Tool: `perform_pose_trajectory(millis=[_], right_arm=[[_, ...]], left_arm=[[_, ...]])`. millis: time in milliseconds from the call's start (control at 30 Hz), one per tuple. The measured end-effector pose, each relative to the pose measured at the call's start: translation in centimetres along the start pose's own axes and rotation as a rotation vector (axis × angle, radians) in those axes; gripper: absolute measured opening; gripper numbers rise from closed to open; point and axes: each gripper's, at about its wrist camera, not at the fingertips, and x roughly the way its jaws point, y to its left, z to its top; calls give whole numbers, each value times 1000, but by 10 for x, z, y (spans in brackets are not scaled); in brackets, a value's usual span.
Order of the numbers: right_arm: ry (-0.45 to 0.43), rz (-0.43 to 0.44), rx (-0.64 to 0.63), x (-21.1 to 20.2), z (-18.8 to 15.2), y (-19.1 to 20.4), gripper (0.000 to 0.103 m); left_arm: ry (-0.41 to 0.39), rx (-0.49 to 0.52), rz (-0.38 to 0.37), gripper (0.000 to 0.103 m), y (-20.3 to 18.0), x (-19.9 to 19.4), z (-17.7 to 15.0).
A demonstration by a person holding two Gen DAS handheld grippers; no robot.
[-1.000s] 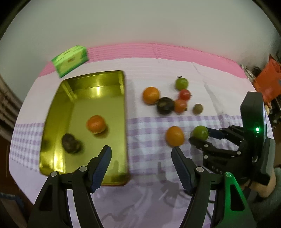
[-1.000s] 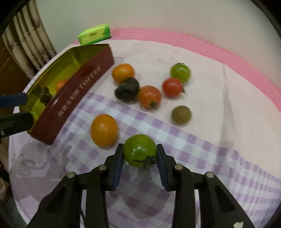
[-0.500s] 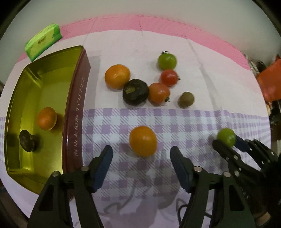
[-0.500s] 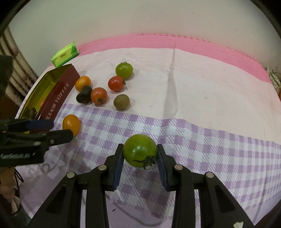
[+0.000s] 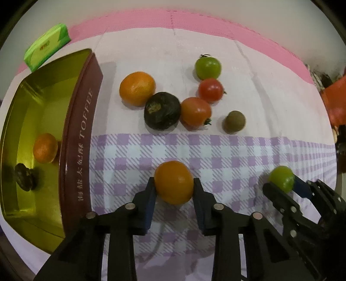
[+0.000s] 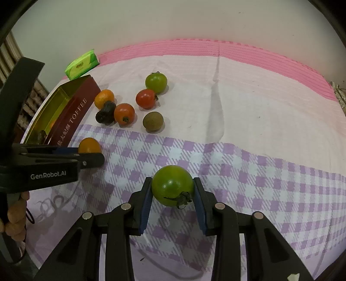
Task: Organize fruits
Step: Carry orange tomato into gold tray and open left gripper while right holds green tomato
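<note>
My left gripper (image 5: 174,190) is shut on an orange fruit (image 5: 174,182) on the purple-checked cloth, right of the gold toffee tin (image 5: 73,138). The tin holds an orange fruit (image 5: 45,148) and a dark fruit (image 5: 23,179). My right gripper (image 6: 172,192) is shut on a green tomato (image 6: 172,184), also seen in the left wrist view (image 5: 281,178). A cluster lies beyond: an orange (image 5: 137,88), a dark fruit (image 5: 162,110), two red tomatoes (image 5: 195,111) (image 5: 210,89), a green tomato (image 5: 207,68) and a brown fruit (image 5: 234,122).
A green tissue pack (image 5: 46,46) lies behind the tin near the pink mat strip (image 5: 194,19). The wall rises behind the table. An orange-red object (image 5: 337,101) sits off the right edge.
My left gripper moved right from the tin to the loose orange fruit and closed on it. My right gripper carried the green tomato back to the right, away from the cluster.
</note>
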Motion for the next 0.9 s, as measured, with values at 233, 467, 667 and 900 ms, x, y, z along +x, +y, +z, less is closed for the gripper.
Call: perform_pose_trajectory(millis=[233, 467, 667, 900], right_arm=[[6, -5, -3, 4, 1, 1, 34], [11, -12, -3, 6, 0, 3, 34], [7, -25, -10, 5, -1, 8, 34], [15, -33, -3, 5, -2, 9, 34]], left_arm=[[-175, 33, 27, 32, 20, -61, -2], [-244, -91, 159, 32, 108, -91, 6], [-207, -167, 200, 33, 179, -79, 16], [-121, -148, 186, 33, 198, -44, 33]])
